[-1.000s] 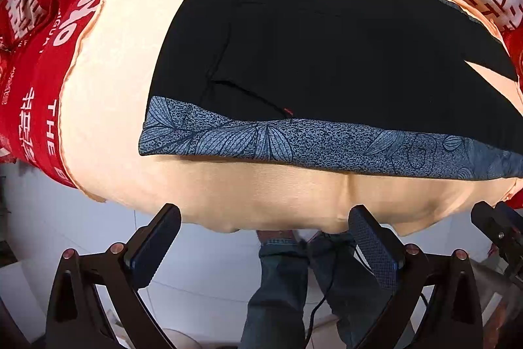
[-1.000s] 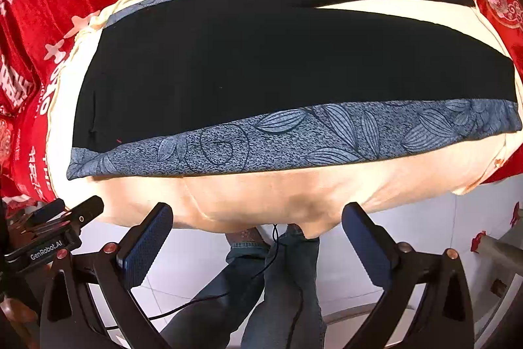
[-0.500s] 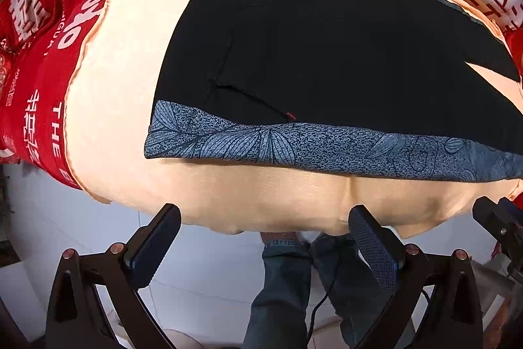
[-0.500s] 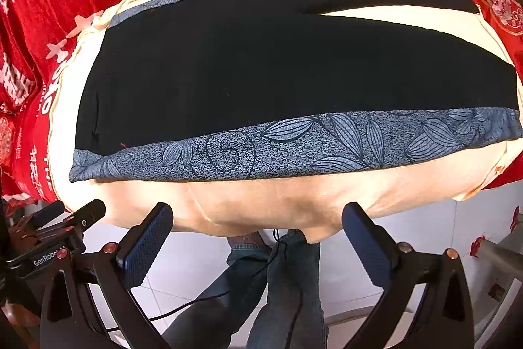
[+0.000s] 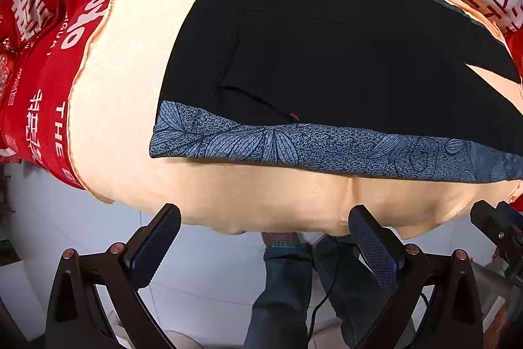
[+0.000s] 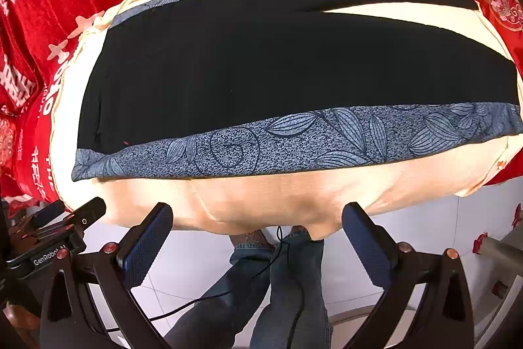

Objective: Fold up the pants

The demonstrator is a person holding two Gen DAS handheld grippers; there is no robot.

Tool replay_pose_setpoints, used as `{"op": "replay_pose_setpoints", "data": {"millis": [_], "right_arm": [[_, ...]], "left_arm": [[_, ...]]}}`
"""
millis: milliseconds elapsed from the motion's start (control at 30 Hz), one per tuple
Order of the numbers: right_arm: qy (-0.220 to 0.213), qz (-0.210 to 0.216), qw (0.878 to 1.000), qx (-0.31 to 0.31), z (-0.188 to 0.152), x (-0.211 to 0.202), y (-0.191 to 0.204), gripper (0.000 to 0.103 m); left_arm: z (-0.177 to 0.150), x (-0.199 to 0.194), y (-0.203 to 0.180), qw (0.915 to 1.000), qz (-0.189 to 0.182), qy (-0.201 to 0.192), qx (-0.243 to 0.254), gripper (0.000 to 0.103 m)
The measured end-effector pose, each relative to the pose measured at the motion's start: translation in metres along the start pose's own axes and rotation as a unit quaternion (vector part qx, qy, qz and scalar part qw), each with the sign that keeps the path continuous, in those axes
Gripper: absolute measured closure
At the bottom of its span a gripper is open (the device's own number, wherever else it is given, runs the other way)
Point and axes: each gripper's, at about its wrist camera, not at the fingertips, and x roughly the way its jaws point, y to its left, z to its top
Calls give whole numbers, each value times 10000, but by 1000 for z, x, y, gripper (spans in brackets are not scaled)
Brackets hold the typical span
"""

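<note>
Here, in the left wrist view, the left gripper [image 5: 264, 236] hangs off the near edge of the desk, its fingers [image 5: 156, 242] spread wide with nothing between them. The black pants [image 5: 343, 54] lie flat on a peach cloth [image 5: 124, 87] that covers a red cloth with white lettering [image 5: 42, 61]; the waist end faces left, and a grey-blue leaf-patterned side stripe [image 5: 310, 148] runs along the edge nearest the camera. Below the desk edge, a person's legs in jeans [image 5: 284, 283] stand on a pale tiled floor [image 5: 202, 267]. In the right wrist view, the right gripper [image 6: 258, 237] is likewise wide open and holds nothing, clear of the cloth. From here the pants [image 6: 278, 71] stretch across the peach cloth [image 6: 294, 195], the two legs parting toward the right, with the patterned stripe [image 6: 294, 139] along the near edge.
</note>
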Motion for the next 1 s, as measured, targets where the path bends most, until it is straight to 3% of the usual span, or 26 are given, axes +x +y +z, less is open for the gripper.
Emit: {"op": "replay_pose_setpoints", "data": {"millis": [367, 733, 1000], "right_arm": [[51, 36, 9999, -114, 8, 8, 2, 0], [208, 33, 9997, -103, 18, 14, -10, 0], [269, 2, 9996, -13, 23, 19, -16, 0]], "left_arm": [[1, 2, 1, 9996, -19, -236, -159, 0], [10, 9, -4, 9995, 6, -44, -328, 0], [16, 11, -1, 9985, -235, -18, -488, 0]]}}
